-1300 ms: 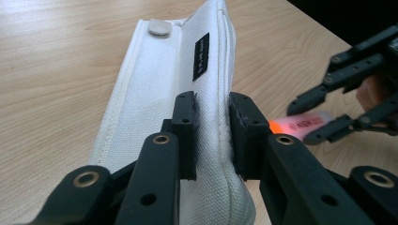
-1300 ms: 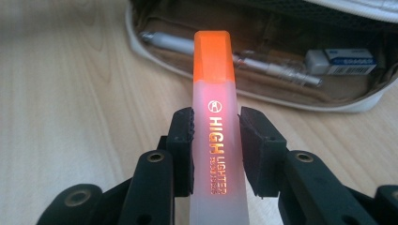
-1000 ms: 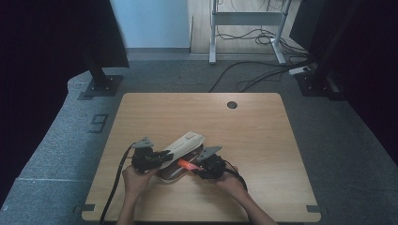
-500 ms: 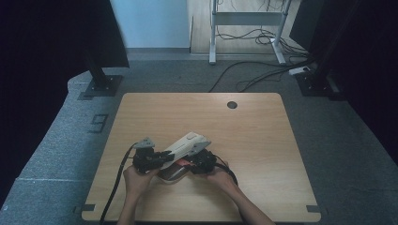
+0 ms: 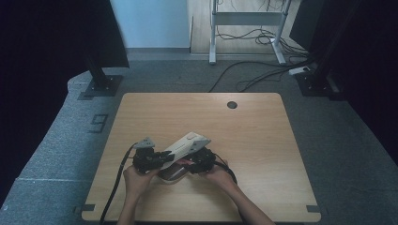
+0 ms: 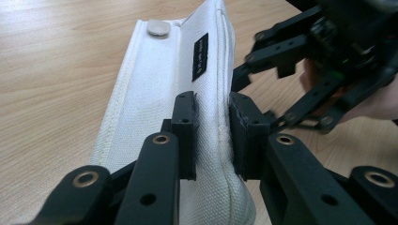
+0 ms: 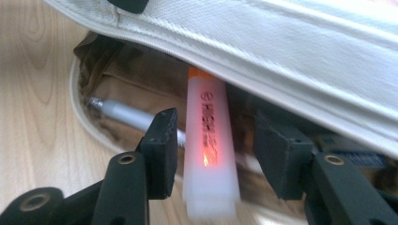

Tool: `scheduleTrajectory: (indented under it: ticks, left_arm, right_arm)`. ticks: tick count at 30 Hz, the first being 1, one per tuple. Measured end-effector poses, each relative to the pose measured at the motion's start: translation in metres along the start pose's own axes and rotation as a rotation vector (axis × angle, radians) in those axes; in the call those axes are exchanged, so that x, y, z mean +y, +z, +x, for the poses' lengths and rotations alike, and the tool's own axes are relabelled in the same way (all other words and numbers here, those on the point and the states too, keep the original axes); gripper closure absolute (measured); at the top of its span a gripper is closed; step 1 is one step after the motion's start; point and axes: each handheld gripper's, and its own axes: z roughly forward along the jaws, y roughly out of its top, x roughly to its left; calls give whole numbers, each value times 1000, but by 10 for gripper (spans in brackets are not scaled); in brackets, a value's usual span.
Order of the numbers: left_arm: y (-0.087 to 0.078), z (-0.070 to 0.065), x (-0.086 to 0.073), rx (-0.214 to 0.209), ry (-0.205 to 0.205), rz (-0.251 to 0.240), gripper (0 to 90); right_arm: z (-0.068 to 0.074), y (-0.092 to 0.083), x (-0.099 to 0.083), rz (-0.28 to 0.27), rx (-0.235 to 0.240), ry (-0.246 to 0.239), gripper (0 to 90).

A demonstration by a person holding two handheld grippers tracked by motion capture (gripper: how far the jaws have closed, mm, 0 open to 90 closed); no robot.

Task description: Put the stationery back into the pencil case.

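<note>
Jaws of the right gripper (image 7: 213,154) have just been opening and stand released around an orange highlighter (image 7: 209,145) at the mouth of the white canvas pencil case (image 6: 187,79); beside it lies a silver pen (image 7: 124,115). Left gripper (image 6: 213,136) clenches the case's lifted flap above the table (image 5: 263,140).
</note>
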Motion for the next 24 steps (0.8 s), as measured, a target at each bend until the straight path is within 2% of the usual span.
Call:
scheduleTrajectory:
  ticks: [4,9,13,17,24]
  left_arm:
    - [0,0,0,2,0,-2,733]
    - [1,0,0,3,0,-3,733]
    - [1,0,0,3,0,-2,732]
    - [1,0,0,1,0,-1,732]
    - [1,0,0,0,-1,0,733]
  right_arm:
    - [-1,-17,-9,-14,-4,22,502]
    - [4,-27,-22,-7,-3,30,540]
    - [5,-27,-27,6,1,32,576]
    - [3,-22,-26,16,-26,35,634]
    - [-5,-17,-23,24,-67,36,626]
